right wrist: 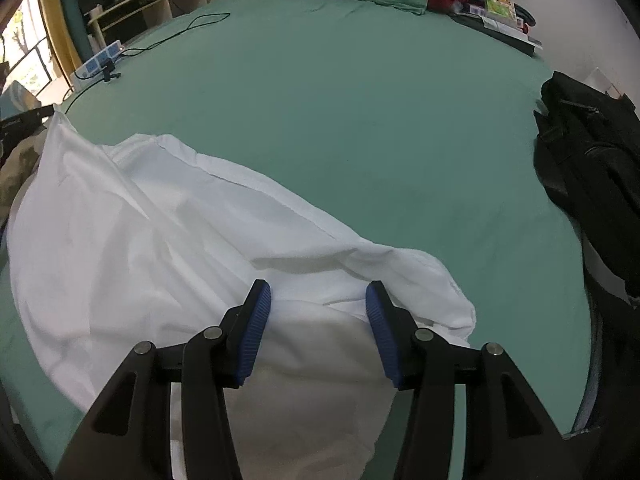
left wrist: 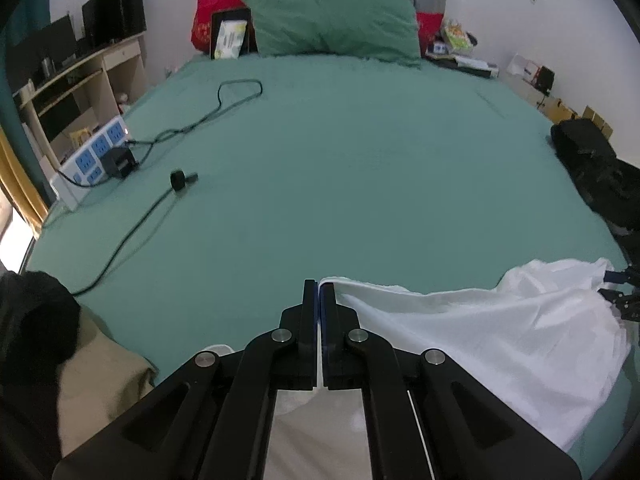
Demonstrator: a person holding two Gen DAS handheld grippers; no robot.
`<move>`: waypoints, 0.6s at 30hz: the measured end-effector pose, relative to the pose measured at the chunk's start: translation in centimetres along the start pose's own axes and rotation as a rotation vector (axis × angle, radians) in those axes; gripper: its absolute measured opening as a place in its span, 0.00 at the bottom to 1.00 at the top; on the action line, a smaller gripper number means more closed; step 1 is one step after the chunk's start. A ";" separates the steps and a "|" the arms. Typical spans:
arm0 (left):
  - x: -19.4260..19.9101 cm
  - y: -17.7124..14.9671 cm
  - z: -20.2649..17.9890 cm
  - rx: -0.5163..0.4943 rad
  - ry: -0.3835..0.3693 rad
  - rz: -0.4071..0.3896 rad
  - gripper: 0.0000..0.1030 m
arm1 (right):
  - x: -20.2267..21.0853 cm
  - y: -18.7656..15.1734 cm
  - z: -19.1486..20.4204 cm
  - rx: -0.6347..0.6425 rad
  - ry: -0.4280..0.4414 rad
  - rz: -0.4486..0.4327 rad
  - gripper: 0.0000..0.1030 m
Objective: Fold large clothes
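Note:
A large white garment (right wrist: 160, 240) lies crumpled on the near part of the green bed (right wrist: 360, 120). My left gripper (left wrist: 319, 288) is shut on an edge of the white garment (left wrist: 480, 332), which stretches away to its right. My right gripper (right wrist: 318, 296) is open, its blue-padded fingers (right wrist: 256, 320) on either side of a raised fold of the garment at its right end. The right gripper's tips also show at the far right of the left wrist view (left wrist: 620, 292).
A power strip (left wrist: 96, 156) with a plug and black cables (left wrist: 168, 132) lies at the bed's left edge. A black bag (right wrist: 592, 152) sits at the right edge. A green pillow (left wrist: 332, 20) is at the headboard. Khaki and black clothes (left wrist: 80, 360) lie near left.

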State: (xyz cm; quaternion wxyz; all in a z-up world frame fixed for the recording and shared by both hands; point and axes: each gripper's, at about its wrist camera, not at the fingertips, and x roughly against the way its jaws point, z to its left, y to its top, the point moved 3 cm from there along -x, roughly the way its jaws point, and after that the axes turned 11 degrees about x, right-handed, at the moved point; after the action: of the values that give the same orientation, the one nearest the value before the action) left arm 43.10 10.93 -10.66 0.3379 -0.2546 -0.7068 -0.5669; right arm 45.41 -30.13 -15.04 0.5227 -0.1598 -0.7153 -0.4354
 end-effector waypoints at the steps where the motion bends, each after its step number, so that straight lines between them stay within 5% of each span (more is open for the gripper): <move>1: 0.3 0.2 0.0 0.003 -0.004 -0.007 0.01 | 0.3 0.0 -0.3 -0.005 -0.003 -0.006 0.49; 18: 2.3 0.5 -0.6 -0.021 -0.026 -0.014 0.01 | 0.9 -3.2 -2.3 0.017 0.002 0.025 0.49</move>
State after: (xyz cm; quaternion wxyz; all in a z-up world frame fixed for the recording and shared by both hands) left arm 42.11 10.36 -8.52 0.3222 -0.2607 -0.7068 -0.5733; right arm 44.28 -33.93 -15.52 0.5303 -0.1637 -0.7164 -0.4228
